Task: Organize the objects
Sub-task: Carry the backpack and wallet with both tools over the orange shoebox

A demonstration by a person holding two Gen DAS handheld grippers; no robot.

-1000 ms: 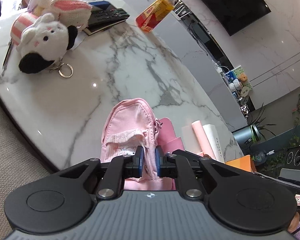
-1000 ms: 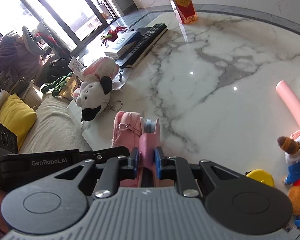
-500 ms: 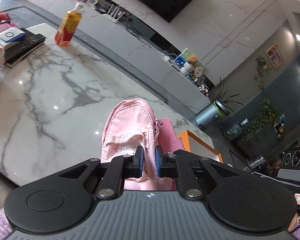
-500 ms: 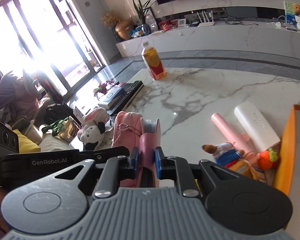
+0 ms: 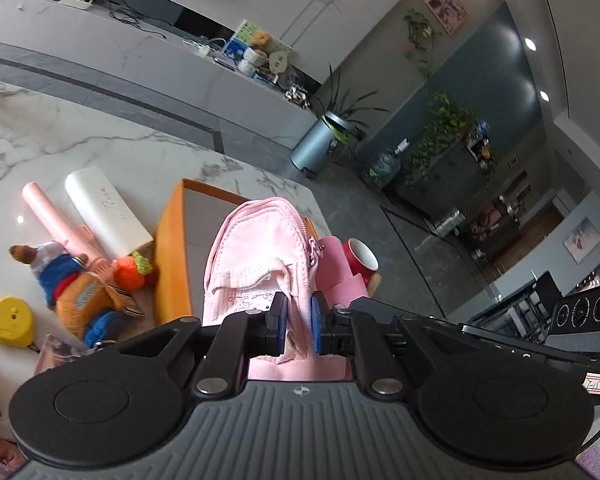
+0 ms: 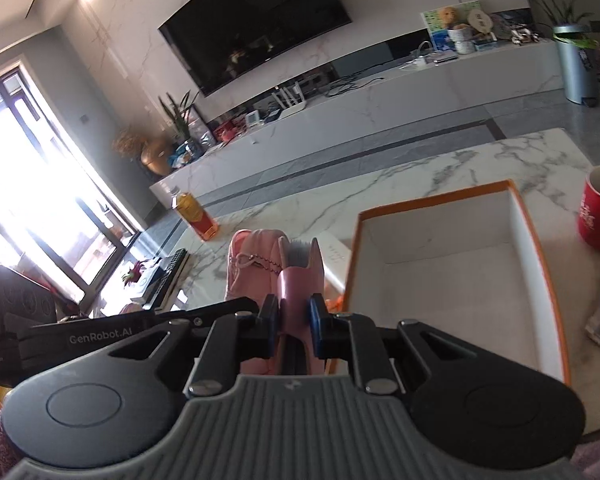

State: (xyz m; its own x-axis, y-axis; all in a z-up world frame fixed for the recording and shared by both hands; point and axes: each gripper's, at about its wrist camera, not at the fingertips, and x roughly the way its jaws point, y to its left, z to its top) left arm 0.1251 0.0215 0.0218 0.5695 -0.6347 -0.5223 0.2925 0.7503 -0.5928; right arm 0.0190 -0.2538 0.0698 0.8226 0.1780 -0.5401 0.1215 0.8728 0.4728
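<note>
Jaws: left gripper (image 5: 296, 330) and right gripper (image 6: 294, 326) each clamp the pink backpack (image 5: 260, 248).
Backpack: held above the orange box (image 6: 452, 264) on the marble tabletop (image 6: 420, 172).

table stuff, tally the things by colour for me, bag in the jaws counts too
pink: 2, backpack, tube
white: 1, long box
orange: 3, storage box, carrot toy, drink bottle
red: 1, mug
yellow: 1, tape measure
brown and blue: 1, plush toy
total: 9
</note>
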